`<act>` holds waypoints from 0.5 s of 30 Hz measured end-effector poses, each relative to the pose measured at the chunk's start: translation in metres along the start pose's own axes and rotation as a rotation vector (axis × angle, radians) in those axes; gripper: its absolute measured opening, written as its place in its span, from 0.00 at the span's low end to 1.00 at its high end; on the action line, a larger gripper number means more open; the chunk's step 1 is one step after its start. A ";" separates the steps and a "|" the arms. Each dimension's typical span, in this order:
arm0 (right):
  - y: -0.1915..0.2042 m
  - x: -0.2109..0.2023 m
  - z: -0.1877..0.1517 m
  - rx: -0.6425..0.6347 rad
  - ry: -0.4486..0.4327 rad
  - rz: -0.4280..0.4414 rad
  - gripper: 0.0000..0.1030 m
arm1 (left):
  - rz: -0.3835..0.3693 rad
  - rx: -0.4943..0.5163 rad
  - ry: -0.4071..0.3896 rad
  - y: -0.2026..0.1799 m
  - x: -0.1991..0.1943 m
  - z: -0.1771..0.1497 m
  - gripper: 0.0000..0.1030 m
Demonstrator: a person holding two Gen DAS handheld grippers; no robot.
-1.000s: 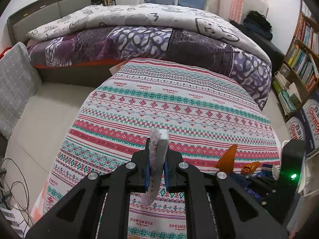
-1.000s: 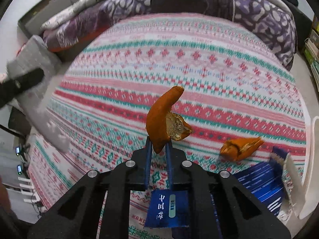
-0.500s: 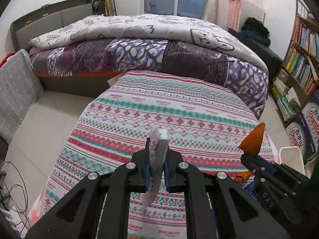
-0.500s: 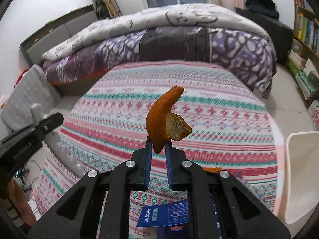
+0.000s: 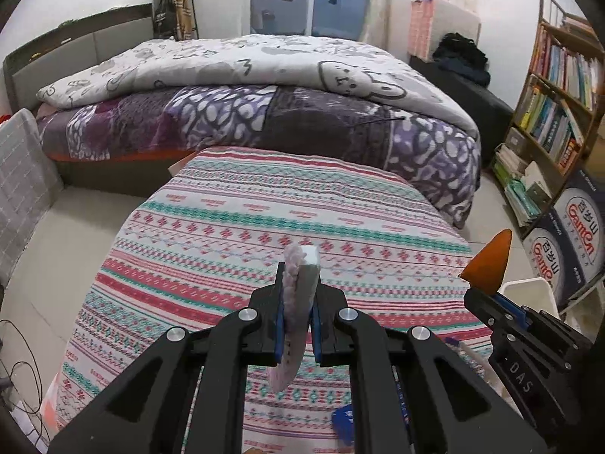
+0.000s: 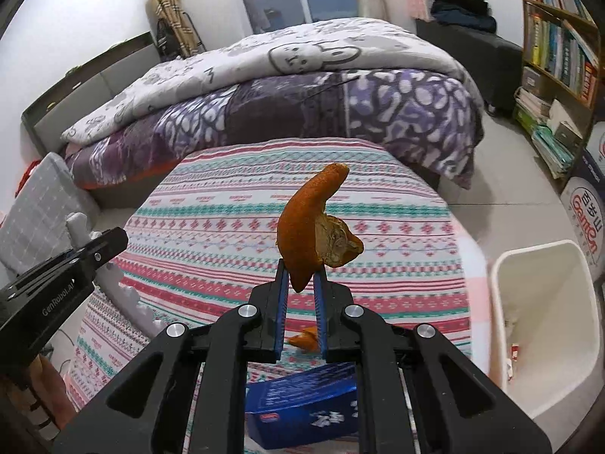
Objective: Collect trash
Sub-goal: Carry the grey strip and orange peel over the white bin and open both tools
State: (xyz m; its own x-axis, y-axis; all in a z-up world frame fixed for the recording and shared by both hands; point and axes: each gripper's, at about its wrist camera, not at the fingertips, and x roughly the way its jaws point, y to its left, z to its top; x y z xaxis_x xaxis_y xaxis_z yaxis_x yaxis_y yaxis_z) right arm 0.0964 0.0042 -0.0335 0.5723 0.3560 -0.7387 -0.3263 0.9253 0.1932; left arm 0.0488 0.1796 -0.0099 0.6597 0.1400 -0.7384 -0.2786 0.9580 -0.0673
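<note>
My left gripper (image 5: 297,304) is shut on a grey-pink foam scrap (image 5: 298,302), held above the round table with the patterned cloth (image 5: 264,219). My right gripper (image 6: 301,287) is shut on an orange peel (image 6: 308,227), also held above the table; the peel tip shows in the left wrist view (image 5: 487,265). The left gripper with its scrap shows at the left of the right wrist view (image 6: 81,242). A second peel piece (image 6: 304,340) and a blue box (image 6: 302,405) lie on the cloth below my right gripper. A white trash bin (image 6: 544,325) stands at the table's right.
A bed with purple and white quilts (image 5: 245,87) stands behind the table. A bookshelf (image 5: 559,113) and printed boxes (image 5: 567,234) are to the right. A grey cushion (image 5: 22,174) is at the left, with cables (image 5: 19,370) on the floor.
Both grippers have risen and tilted up from the table with their loads. The right gripper moved right, bringing the white bin into its view.
</note>
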 end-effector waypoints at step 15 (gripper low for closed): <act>-0.075 -0.030 0.004 0.117 -0.030 -0.097 0.12 | -0.074 0.079 -0.012 -0.072 -0.004 0.001 0.10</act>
State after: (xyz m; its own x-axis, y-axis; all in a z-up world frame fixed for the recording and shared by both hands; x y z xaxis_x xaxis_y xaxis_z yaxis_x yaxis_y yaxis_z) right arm 0.1069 -0.0758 -0.0227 0.6200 0.2661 -0.7381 -0.1796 0.9639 0.1966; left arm 0.0669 0.1104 -0.0019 0.6849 0.0703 -0.7252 -0.1731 0.9825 -0.0683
